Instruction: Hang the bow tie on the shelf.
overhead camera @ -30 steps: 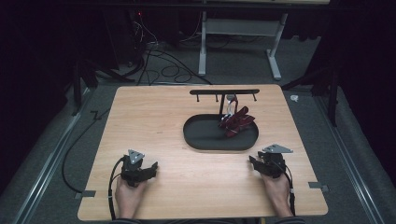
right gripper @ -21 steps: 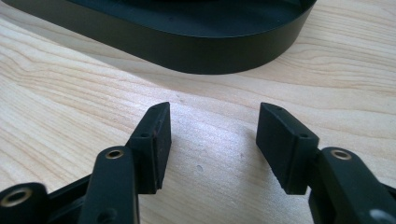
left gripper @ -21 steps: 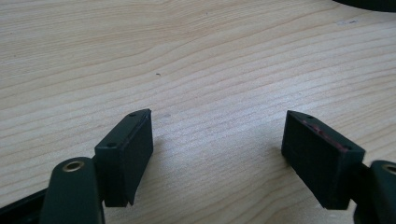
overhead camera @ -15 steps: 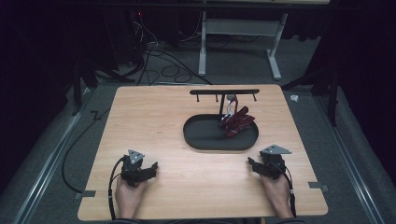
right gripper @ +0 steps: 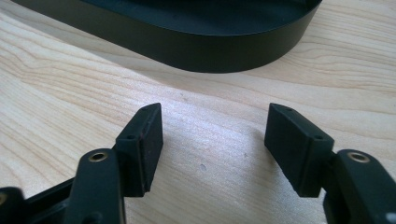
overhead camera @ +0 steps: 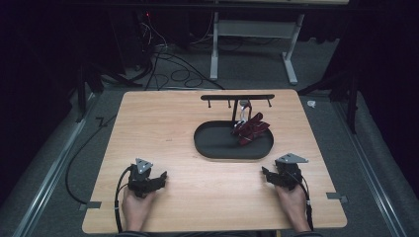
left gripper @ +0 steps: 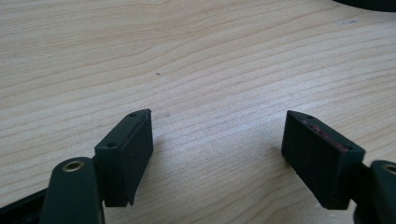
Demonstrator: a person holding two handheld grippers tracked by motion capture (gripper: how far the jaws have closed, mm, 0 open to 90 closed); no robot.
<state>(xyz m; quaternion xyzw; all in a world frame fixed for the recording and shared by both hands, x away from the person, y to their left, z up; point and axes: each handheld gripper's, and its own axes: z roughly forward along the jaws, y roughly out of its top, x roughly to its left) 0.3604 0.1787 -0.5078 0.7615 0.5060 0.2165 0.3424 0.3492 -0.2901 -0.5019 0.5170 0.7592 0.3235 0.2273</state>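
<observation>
High view: a wooden table (overhead camera: 163,128) seen from above. A person's two hands rest at its near edge, each holding a black pair of tongs on the bare wood. The left gripper (overhead camera: 159,178) sits at the near left, the right gripper (overhead camera: 265,174) at the near right. Well beyond them, right of centre, lies a black oval tray (overhead camera: 217,148) with a dark red bundle (overhead camera: 250,130) in its far right part, under a small black hook rack (overhead camera: 237,97). What the bundle is made of cannot be told. It lies closer to the right gripper, though apart from both.

Left gripper view: the jaws stand wide apart over bare wood grain, nothing between them.

Right gripper view: the jaws have just been opening and now stand wide apart, with bare wood between them. The tray's black wall (right gripper: 187,44) curves across just ahead.

Judgement: this looks like a resting pose, with no grasp in hand. The likely next move is a reach by the right gripper, lifting over the tray wall and coming down on the red bundle.
</observation>
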